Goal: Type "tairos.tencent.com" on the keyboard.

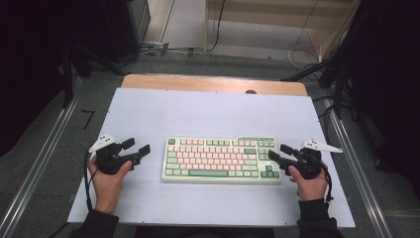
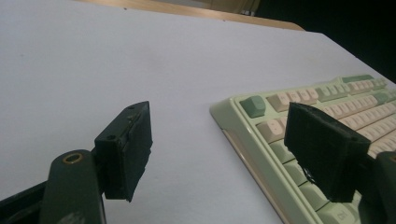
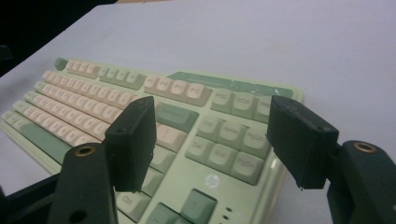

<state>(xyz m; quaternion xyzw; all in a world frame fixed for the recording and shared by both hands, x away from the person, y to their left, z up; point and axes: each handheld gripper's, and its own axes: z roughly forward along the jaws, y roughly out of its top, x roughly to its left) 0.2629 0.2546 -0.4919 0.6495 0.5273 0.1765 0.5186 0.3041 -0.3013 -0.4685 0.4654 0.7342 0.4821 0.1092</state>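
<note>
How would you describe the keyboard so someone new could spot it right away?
On the white table sheet, look at the middle, between the left gripper and the right gripper. The keyboard lies flat there, pale green with pink and darker green keys, the sheet's sole colourful item.

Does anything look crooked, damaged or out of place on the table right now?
Nothing stands out. The keyboard lies flat and square on the white table, keys intact, with the left gripper and right gripper open at its ends.
</note>
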